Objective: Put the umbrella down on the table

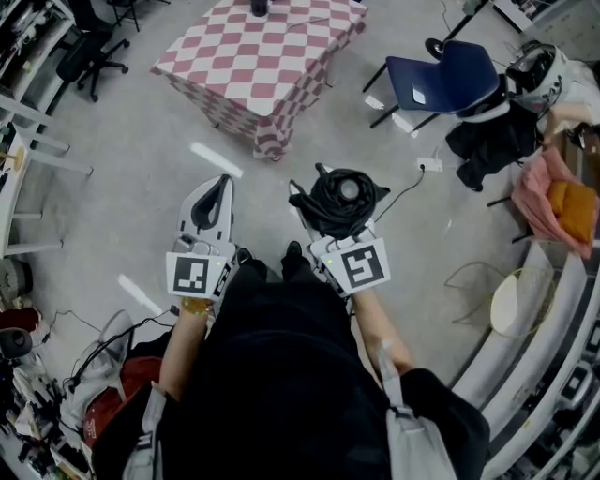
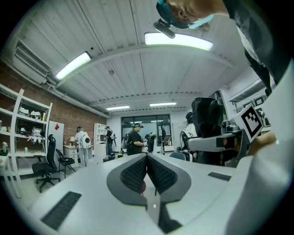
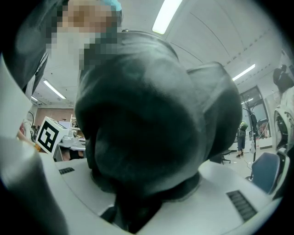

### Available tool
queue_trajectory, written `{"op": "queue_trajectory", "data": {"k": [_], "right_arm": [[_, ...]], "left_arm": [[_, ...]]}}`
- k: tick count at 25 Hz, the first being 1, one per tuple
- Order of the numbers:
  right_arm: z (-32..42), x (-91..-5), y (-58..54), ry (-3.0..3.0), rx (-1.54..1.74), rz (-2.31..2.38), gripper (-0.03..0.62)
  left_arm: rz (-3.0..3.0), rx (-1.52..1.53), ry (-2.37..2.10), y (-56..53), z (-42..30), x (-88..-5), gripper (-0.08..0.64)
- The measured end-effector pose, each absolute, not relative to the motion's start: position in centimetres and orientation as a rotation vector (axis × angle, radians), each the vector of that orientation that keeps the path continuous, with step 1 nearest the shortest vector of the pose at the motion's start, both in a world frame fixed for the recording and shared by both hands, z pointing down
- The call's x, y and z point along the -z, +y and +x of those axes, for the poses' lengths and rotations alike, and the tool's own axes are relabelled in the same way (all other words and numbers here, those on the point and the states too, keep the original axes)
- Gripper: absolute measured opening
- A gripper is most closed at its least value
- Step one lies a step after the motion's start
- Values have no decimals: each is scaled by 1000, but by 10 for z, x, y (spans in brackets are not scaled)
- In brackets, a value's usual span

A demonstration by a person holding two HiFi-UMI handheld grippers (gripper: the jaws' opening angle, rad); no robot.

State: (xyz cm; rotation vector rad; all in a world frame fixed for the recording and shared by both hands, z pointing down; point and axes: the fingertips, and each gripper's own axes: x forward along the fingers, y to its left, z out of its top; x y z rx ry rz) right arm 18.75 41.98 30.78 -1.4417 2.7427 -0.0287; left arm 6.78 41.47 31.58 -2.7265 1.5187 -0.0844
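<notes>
A folded black umbrella (image 1: 339, 199) is clamped in my right gripper (image 1: 337, 214), held level in front of the person's body, and it fills the right gripper view as a dark bundle (image 3: 151, 114) between the jaws of that gripper (image 3: 147, 195). To its left is my left gripper (image 1: 221, 187), shut and empty, its dark pads (image 2: 136, 173) pressed together at the gripper tip (image 2: 147, 157). The table (image 1: 234, 66), under a red-and-white checked cloth, stands a few steps ahead on the grey floor.
A small dark object (image 1: 259, 7) sits at the table's far edge. To the right stand a blue chair (image 1: 445, 80), dark bags (image 1: 492, 141) and a pink cloth (image 1: 544, 192). A black office chair (image 1: 89, 56) is at the far left. Cables (image 1: 103, 342) lie near the feet. Several people (image 2: 134, 142) stand far off.
</notes>
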Motion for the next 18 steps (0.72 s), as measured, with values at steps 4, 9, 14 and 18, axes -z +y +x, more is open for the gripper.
{"op": "queue_trajectory", "data": {"k": [4,9,14,18], "right_arm": [[190,-307,401,2761,37,-1435,190],[191,-306,385,2742,12,-1475,189],[180,-303,374,2709,27,-1551,190],[157,-305,366,2707,19,-1566,189]], "left_arm": [[-2721,64,1505,401,71,-311,14],[-2742,31,1472,386,61,-311,14],[-2776,37,1407,371,44,-312,14],[-2792,33,1381,360,30,-311,14]]}}
